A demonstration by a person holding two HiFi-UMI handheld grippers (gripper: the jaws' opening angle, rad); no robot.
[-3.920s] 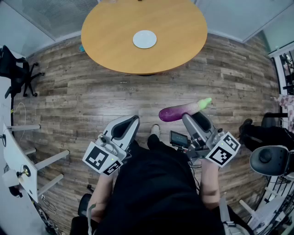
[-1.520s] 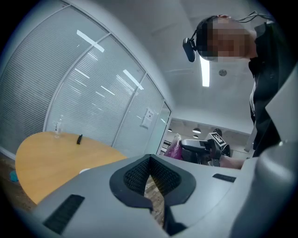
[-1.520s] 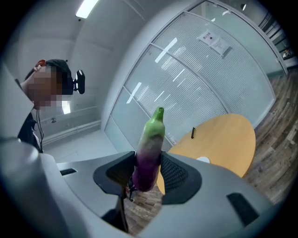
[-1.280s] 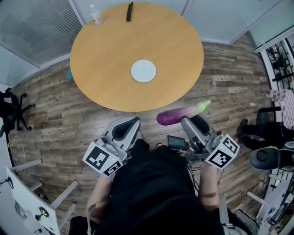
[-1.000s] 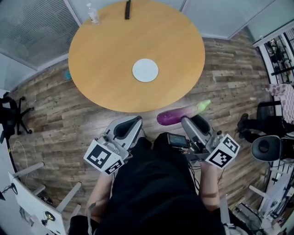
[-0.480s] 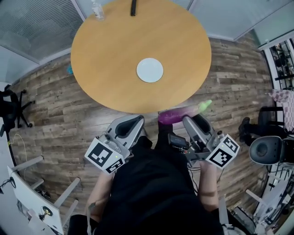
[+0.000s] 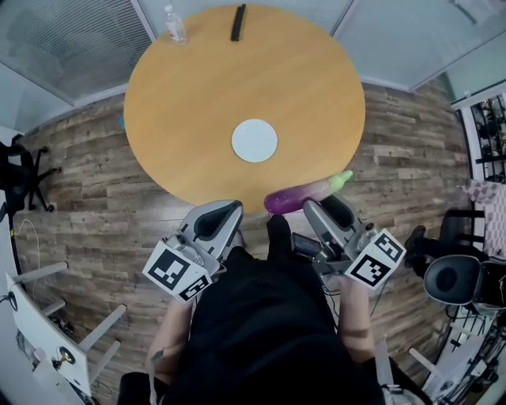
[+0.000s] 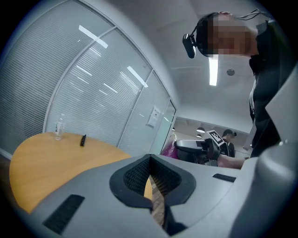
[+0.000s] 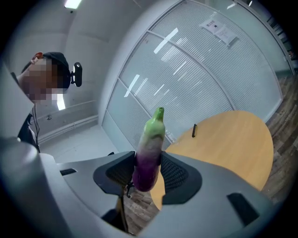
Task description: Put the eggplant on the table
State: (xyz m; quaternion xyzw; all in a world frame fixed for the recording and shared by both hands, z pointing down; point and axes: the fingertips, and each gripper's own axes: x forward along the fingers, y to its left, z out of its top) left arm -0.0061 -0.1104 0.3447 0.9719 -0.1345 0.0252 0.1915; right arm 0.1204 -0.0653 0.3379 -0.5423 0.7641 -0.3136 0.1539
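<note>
The round wooden worktop (image 7: 198, 95) fills the upper head view; the left gripper (image 7: 217, 221) hangs before its near edge, fingers (image 8: 135, 176) closed together with nothing between; the right gripper (image 7: 322, 206) has its fingers (image 9: 179, 179) clamped on the eggplant (image 7: 304, 192), held crosswise at that edge with the green end rightward; a white plate (image 7: 254, 141) sits mid-worktop; a bottle (image 7: 175, 24) stands far back.

The worktop (image 7: 174, 111) lay mostly bare; only a white plate (image 7: 254, 141) sat mid-surface, with a bottle (image 7: 175, 24) and dark bar (image 7: 236, 21) at the far edge.
</note>
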